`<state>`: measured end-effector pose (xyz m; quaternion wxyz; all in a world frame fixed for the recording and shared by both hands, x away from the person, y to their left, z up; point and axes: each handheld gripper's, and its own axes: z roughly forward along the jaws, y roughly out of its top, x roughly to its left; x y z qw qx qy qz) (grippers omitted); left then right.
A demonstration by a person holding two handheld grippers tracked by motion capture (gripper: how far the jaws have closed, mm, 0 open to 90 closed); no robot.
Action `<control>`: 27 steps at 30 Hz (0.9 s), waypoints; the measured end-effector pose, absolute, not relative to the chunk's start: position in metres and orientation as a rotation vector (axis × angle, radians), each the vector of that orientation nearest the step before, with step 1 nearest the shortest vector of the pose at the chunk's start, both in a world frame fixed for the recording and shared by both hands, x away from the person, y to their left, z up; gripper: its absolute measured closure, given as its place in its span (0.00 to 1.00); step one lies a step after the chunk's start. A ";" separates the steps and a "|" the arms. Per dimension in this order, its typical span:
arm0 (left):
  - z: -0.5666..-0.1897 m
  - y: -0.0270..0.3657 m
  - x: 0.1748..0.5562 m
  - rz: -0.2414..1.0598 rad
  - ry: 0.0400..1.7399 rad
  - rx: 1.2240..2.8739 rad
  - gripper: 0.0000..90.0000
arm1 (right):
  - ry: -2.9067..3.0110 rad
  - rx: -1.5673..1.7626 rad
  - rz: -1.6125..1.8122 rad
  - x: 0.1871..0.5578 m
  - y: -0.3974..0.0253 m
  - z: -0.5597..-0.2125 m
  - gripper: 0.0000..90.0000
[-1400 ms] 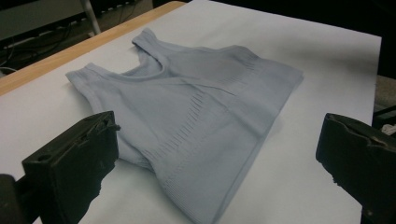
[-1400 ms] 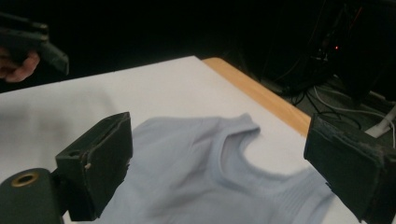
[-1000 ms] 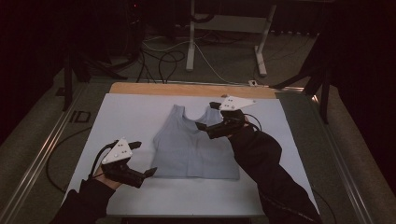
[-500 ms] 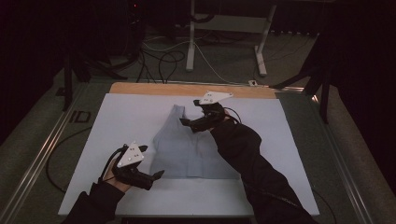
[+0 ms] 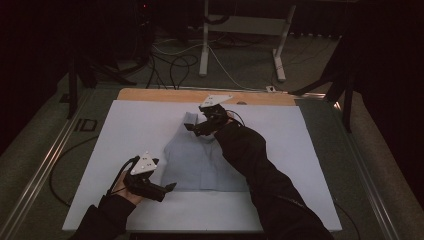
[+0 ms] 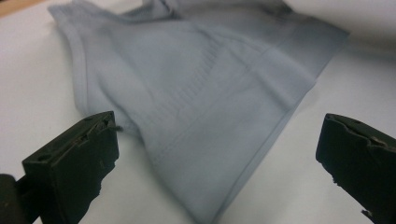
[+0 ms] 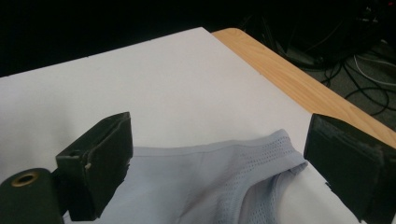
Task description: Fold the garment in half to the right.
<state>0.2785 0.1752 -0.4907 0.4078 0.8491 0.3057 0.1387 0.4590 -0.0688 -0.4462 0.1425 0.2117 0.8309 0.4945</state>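
Pale-blue knit vest, flat; left gripper and right gripper both gaping, ungrasping; careless pinch risks bunching both layers.

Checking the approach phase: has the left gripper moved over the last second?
Yes. The left gripper has shifted rightward along the white mat's near edge, from well left of the grey top to its near-left hem corner, jaws open.
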 end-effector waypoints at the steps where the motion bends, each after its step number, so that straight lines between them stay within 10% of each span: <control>1: -0.494 0.175 0.280 0.339 0.776 2.149 0.00 | 2.405 0.614 1.416 0.462 -0.066 -0.449 0.09; 12: -0.511 0.173 0.293 0.310 0.865 2.253 0.05 | 2.420 0.641 1.405 0.471 -0.060 -0.458 0.09; 27: -0.527 0.171 0.304 0.239 0.888 2.304 0.42 | 2.439 0.659 1.382 0.480 -0.051 -0.465 0.09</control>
